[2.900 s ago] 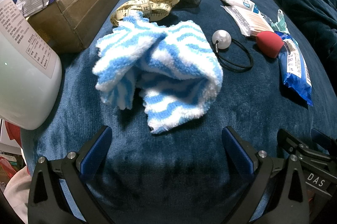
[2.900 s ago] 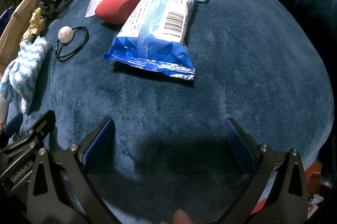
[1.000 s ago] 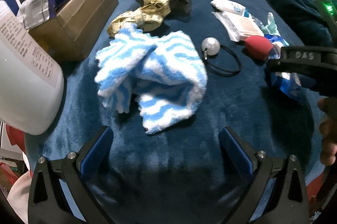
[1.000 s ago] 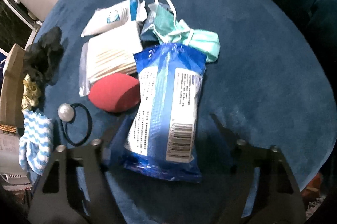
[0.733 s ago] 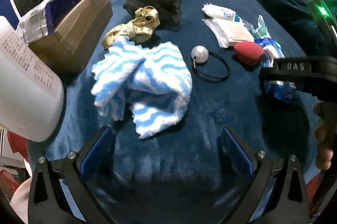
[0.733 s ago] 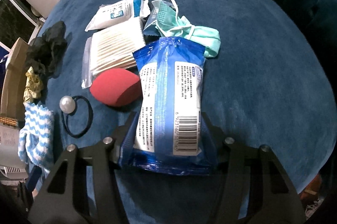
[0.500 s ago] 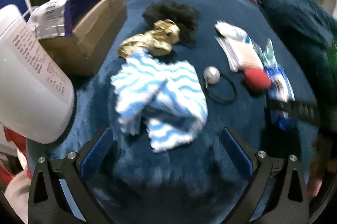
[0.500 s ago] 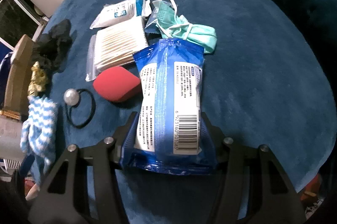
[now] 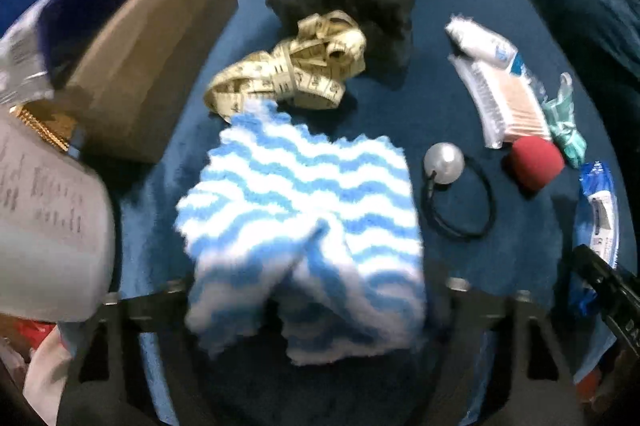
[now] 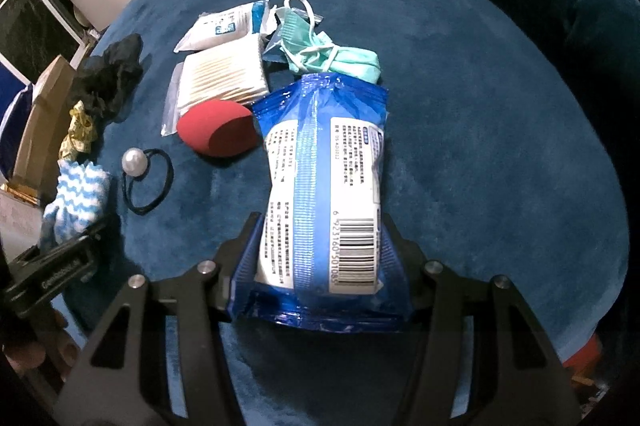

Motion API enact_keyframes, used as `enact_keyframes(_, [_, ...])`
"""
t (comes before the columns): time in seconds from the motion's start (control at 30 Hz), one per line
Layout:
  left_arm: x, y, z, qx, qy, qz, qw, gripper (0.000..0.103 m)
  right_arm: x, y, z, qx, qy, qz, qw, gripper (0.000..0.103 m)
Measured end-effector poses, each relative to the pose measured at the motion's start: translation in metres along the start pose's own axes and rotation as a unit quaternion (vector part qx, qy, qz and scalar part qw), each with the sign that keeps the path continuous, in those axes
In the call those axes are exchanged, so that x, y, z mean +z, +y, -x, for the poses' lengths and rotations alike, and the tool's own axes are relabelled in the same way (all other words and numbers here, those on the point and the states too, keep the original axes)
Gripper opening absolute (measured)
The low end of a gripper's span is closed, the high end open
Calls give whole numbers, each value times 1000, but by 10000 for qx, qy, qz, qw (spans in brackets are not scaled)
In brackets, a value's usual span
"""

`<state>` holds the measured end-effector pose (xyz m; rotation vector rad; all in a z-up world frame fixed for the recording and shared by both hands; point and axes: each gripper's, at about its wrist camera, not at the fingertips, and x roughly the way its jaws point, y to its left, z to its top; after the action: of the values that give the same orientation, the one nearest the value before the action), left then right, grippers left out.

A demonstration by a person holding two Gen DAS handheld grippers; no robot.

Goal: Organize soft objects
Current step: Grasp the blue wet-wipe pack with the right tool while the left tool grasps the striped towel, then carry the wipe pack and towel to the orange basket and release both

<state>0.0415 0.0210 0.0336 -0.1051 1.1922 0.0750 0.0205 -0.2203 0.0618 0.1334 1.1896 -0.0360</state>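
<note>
- Right gripper [image 10: 320, 258]: fingers closed in against both sides of the blue wet-wipes pack [image 10: 324, 193], pinching its near, barcode end (the film bulges between the pads).
- The pack's long axis runs straight away from the gripper, far end pointing at the teal face mask [image 10: 332, 57]; whether it is lifted off the blue blanket [image 10: 500, 145] I cannot tell.
- Left of the pack: a red makeup sponge [image 10: 218, 131] just beside it, a bag of cotton swabs [image 10: 224, 77] behind that, then a pearl hair tie [image 10: 148, 177].
- Left gripper [image 9: 304, 302]: the view is blurred; its fingers flank the blue-and-white striped fluffy cloth [image 9: 304, 226], which fills the gap, and a real grip cannot be told.
- Beyond the cloth: a yellow tape measure [image 9: 296, 73] touching its far edge, a black scrunchie [image 9: 352, 1], and a cardboard box [image 9: 152, 53] to the left.
</note>
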Motion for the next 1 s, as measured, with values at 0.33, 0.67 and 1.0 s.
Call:
enact_keyframes(0.33, [-28, 13, 35, -511, -243, 84, 9984, 21, -9, 18, 14, -54, -166, 220, 9996, 57])
enact_keyframes(0.67, [-42, 24, 76, -513, -402, 177, 9977, 21, -17, 38, 39, 92, -353, 449, 9983, 57])
enact_keyframes(1.0, [-35, 38, 132, -439, -847, 279, 9950, 21, -13, 76, 82, 582, -648, 719, 9936, 57])
